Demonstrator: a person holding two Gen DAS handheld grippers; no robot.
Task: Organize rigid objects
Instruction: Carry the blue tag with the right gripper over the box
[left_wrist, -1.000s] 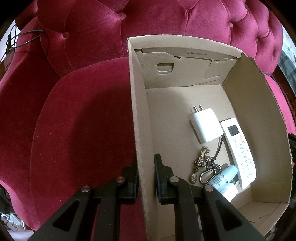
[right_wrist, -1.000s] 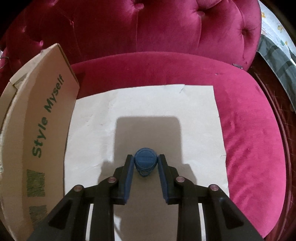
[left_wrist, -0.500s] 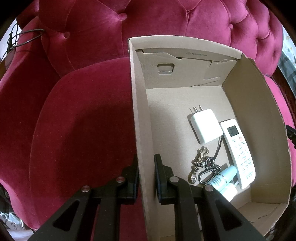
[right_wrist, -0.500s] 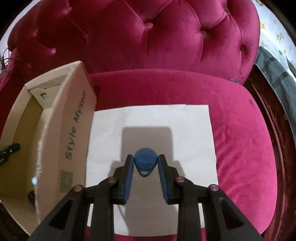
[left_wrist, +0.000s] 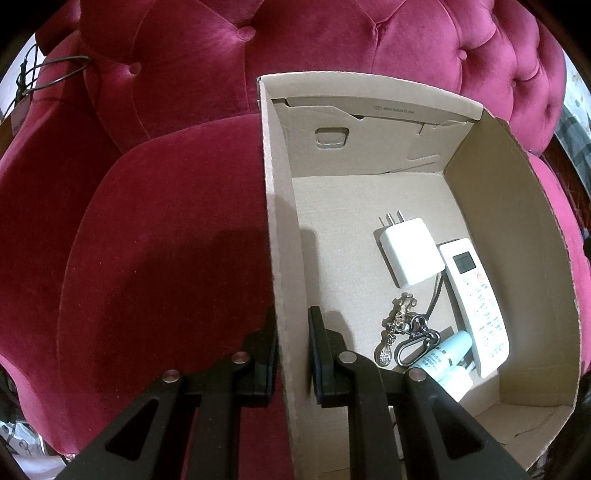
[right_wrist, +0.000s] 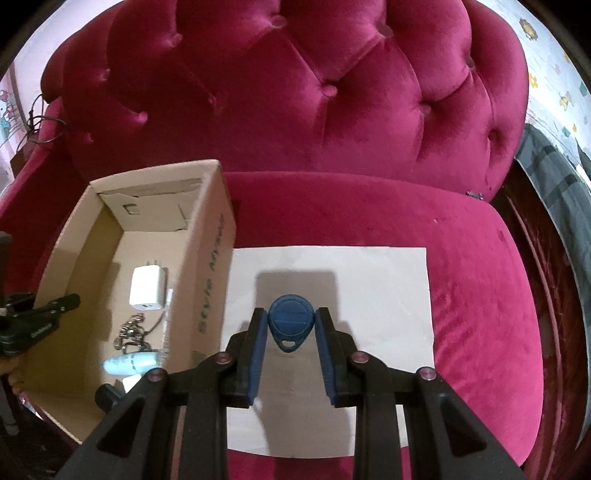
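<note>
The red velvet sofa (right_wrist: 369, 236) carries everything, and I take the cardboard box (right_wrist: 214, 236) as my landmark. It stands open-topped on the left part of the seat, long axis running from me toward the backrest. Beside its right wall lies a sheet of pale paper (right_wrist: 388, 295), now bare.

My right gripper (right_wrist: 291, 332) hangs above that paper, to the right of the box and well above its rim. So the box lies to the left of my right jaws, and I judge the coming move to be a carry leftward over the printed wall, then a drop.

My left gripper (left_wrist: 293, 343) is clenched on the box's left wall, one finger outside, one inside, steadying it.

Inside the box, toward the right wall, lie a white remote (left_wrist: 474, 302), a white charger (left_wrist: 410, 251), a small pale blue bottle (left_wrist: 443, 356) and a metal keychain (left_wrist: 400, 328).

My right jaws are closed on the blue key fob (right_wrist: 291, 321), pads pressing its two sides, its loop end pointing back at me.
</note>
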